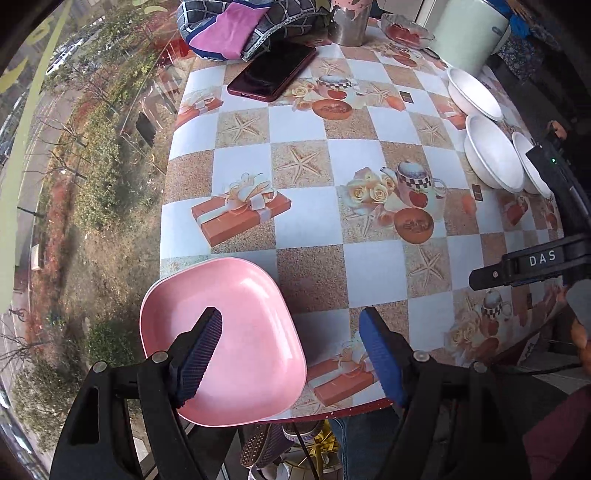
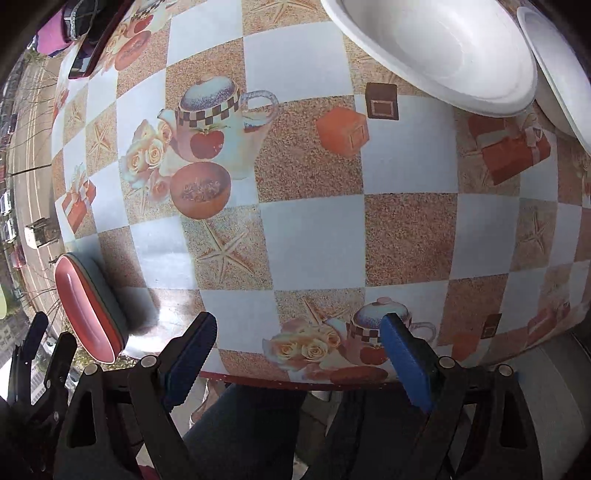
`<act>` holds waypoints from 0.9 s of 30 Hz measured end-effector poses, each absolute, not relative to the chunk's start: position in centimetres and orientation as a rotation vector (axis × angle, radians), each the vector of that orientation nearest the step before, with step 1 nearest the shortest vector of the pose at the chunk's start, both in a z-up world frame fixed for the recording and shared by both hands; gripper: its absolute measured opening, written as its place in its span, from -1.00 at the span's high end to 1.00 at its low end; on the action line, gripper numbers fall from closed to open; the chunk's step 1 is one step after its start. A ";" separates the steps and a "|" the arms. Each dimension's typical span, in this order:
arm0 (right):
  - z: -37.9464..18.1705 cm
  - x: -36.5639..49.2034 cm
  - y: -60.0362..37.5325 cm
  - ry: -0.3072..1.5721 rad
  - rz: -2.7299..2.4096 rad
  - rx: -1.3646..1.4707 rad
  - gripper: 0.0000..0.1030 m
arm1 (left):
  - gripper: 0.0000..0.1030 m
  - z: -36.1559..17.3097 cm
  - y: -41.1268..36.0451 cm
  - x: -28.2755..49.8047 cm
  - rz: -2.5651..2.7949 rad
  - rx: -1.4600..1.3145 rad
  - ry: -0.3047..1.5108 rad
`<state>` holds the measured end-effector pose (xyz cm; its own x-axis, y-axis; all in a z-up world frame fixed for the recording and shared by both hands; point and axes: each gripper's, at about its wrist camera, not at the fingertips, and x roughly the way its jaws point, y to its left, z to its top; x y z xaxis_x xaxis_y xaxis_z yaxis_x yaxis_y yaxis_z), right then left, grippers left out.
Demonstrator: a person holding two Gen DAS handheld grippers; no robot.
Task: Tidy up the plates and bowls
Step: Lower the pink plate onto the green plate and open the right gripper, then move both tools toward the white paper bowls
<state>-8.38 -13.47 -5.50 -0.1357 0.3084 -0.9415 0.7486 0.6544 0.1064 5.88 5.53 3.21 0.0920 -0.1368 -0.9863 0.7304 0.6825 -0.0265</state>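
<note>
A stack of pink square plates (image 1: 236,339) lies at the near left corner of the table; it shows edge-on in the right wrist view (image 2: 88,306). My left gripper (image 1: 291,354) is open just above it, the left finger over the plate, the right finger beside it. Three white bowls (image 1: 493,151) line the table's right edge; two show in the right wrist view (image 2: 436,48). My right gripper (image 2: 299,350) is open and empty over the near table edge, short of the bowls. It shows in the left wrist view (image 1: 524,266) at the right.
The table (image 1: 306,221) has a checkered printed cloth. A dark phone (image 1: 273,70), folded cloth (image 1: 240,29), metal cup (image 1: 349,26), glass dish (image 1: 406,31) and white canister (image 1: 472,33) sit at the far end. A window runs along the left.
</note>
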 end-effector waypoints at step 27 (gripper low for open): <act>-4.3 -16.3 -29.1 1.201 -0.866 1.295 -0.76 | -0.55 2.5 -21.7 3.7 -0.927 0.816 1.187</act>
<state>-16.29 -29.15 -4.30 0.2148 0.1506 -0.9650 0.9632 0.1310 0.2348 3.65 -21.71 2.47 0.1173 -0.1589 -0.9803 0.9124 0.4070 0.0432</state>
